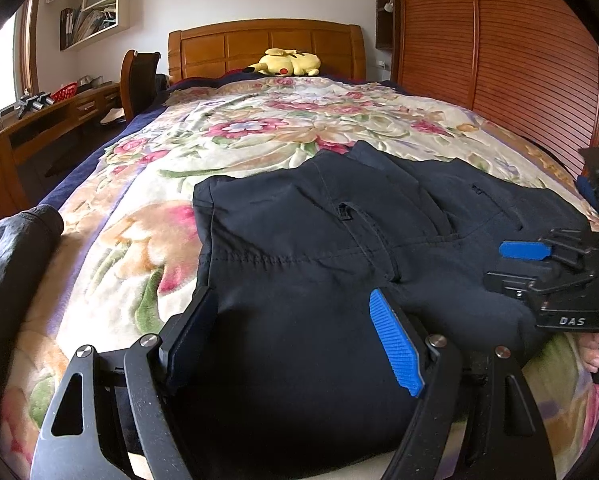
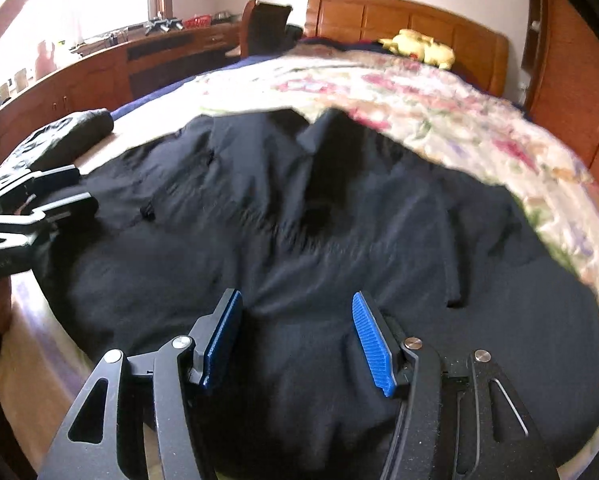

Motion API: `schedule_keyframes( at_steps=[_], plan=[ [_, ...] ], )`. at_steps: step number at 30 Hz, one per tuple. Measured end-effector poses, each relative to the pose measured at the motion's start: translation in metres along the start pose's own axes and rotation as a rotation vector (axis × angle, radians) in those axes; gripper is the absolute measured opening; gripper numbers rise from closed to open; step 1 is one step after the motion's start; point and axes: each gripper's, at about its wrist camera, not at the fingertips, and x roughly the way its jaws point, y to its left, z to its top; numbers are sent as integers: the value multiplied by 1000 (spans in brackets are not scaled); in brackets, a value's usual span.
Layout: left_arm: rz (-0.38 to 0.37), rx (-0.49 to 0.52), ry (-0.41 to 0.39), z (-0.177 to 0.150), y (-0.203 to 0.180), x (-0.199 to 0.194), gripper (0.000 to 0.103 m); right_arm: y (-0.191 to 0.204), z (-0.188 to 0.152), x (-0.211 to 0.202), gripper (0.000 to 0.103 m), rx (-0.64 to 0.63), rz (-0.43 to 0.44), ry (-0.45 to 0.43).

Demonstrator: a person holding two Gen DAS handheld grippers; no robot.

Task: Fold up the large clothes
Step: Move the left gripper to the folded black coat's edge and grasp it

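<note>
Dark trousers (image 1: 319, 248) lie spread across the near end of the bed (image 1: 147, 216), close to its near edge. Left tongs (image 1: 295, 336) sit spread right over the cloth near the garment's left side, pinching nothing. Right tongs (image 2: 295, 340) are spread too, over the middle, cloth bunched between the pads but not squeezed.
</note>
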Motion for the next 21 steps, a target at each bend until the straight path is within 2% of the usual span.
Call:
schedule_keyframes(
  at_steps=[4, 9, 15, 21],
  plan=[
    [-2, 11, -28, 0, 3, -15, 79, -2, -4, 3, 60, 6, 7, -14],
    [32, 23, -62, -9, 10, -35, 79, 0, -3, 8, 60, -1, -3, -15],
    [88, -8, -34, -35, 27, -44, 79, 4, -8, -11, 60, -26, -29, -34],
    [87, -72, -10, -48, 43, -42, 79, 7, -11, -18, 60, -48, -51, -48]
  ],
)
